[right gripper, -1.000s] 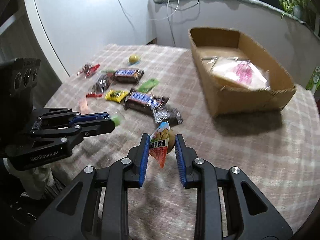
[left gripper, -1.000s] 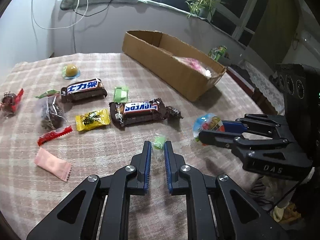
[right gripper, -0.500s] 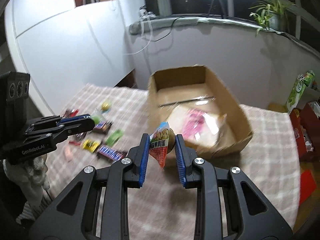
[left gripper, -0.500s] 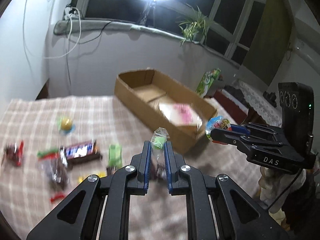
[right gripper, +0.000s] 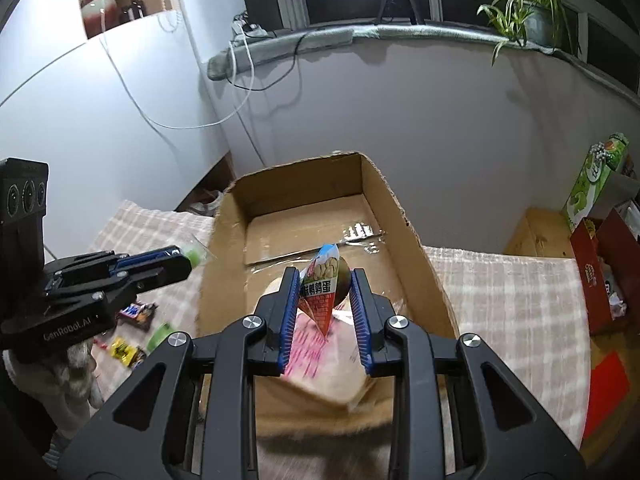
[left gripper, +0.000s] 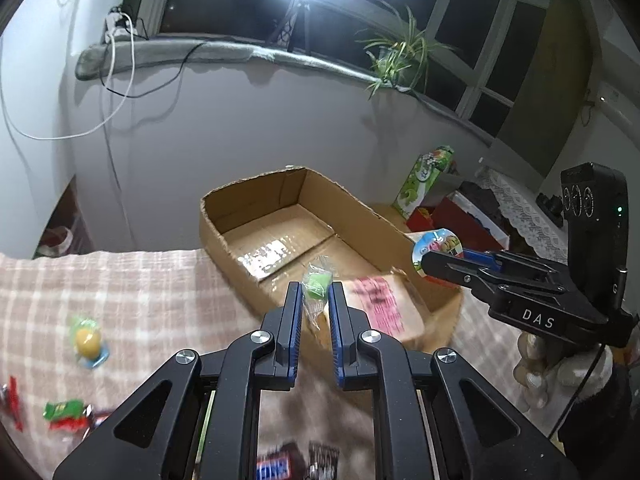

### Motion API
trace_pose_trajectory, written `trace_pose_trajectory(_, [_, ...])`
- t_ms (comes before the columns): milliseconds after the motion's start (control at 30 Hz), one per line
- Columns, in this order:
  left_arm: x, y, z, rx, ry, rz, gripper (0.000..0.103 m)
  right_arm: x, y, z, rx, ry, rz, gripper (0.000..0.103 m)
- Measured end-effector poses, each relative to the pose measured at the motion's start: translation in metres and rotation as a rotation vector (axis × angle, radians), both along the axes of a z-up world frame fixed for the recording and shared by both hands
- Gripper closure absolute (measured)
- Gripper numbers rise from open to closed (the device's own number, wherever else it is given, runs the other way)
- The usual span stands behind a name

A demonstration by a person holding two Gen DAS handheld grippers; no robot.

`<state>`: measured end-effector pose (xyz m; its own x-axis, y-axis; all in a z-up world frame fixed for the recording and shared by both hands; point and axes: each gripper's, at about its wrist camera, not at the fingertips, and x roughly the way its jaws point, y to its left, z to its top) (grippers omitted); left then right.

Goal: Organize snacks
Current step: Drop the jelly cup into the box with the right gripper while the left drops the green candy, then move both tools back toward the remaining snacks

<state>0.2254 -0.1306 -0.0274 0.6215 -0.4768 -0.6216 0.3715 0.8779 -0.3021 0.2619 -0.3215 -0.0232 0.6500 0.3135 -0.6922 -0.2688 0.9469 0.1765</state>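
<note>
My left gripper (left gripper: 314,294) is shut on a small green candy (left gripper: 316,285) in clear wrap, held above the near rim of the open cardboard box (left gripper: 248,200). My right gripper (right gripper: 325,284) is shut on a colourful egg snack packet (right gripper: 320,292), hanging over the box (right gripper: 404,216) interior. A pink-printed bag (left gripper: 378,304) lies in the box's near end. In the left wrist view the right gripper (left gripper: 430,266) shows at the right with its packet (left gripper: 436,246). Seen from the right wrist, the left gripper (right gripper: 184,260) sits left of the box with the candy (right gripper: 195,255).
Loose snacks stay on the checked tablecloth (left gripper: 140,292): a yellow jelly cup (left gripper: 89,342), a green wrapper (left gripper: 64,410), a Snickers bar (left gripper: 276,466), a yellow packet (right gripper: 124,352). Beyond the table's right side are a green carton (right gripper: 596,180) and red boxes (right gripper: 604,256). A wall rises behind the box.
Both grippers have lifted off the tabletop and travelled toward the box, each carrying its snack. The box now fills the middle of both views and the loose snacks have slid to the lower edges.
</note>
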Motion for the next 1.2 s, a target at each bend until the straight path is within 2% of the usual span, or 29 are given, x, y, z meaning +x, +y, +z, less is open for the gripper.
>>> trace_pose_trajectory(200, [0.029,-0.013,-0.019,0.033,0.040,0.004,0.091,0.028,-0.001,-0.019,-0.012,0.039,-0.014,0.076])
trace_pose_trajectory(467, [0.043,-0.017,-0.030,0.052,0.066,0.006,0.091,0.037,-0.001,-0.029,-0.033,0.055,-0.017,0.076])
trace_pose_trajectory(500, [0.044,-0.017,-0.030,0.052,0.067,0.006,0.091,0.038,-0.001,-0.029,-0.038,0.054,-0.020,0.073])
trace_pose_trajectory(600, [0.044,-0.018,-0.032,0.057,0.075,0.007,0.088,0.037,0.000,-0.027,-0.045,0.043,-0.029,0.046])
trace_pose_trajectory(633, [0.045,-0.019,-0.032,0.060,0.082,0.010,0.079,0.036,-0.001,-0.025,-0.047,0.036,-0.032,0.043])
trace_pose_trajectory(667, [0.046,-0.019,-0.032,0.057,0.084,0.009,0.074,0.035,-0.001,-0.024,-0.048,0.031,-0.034,0.043])
trace_pose_trajectory(700, [0.046,-0.019,-0.032,0.055,0.082,0.008,0.074,0.034,-0.001,-0.023,-0.049,0.030,-0.035,0.043])
trace_pose_trajectory(867, [0.044,-0.019,-0.029,0.054,0.078,0.012,0.073,0.031,-0.002,-0.016,-0.052,0.021,-0.042,0.042])
trace_pose_trajectory(967, [0.042,-0.018,-0.026,0.055,0.073,0.012,0.073,0.026,-0.002,-0.012,-0.051,0.013,-0.045,0.037])
trace_pose_trajectory(1200, [0.029,-0.010,-0.012,0.048,0.047,0.029,0.073,0.008,0.002,0.006,-0.046,-0.016,-0.041,0.036])
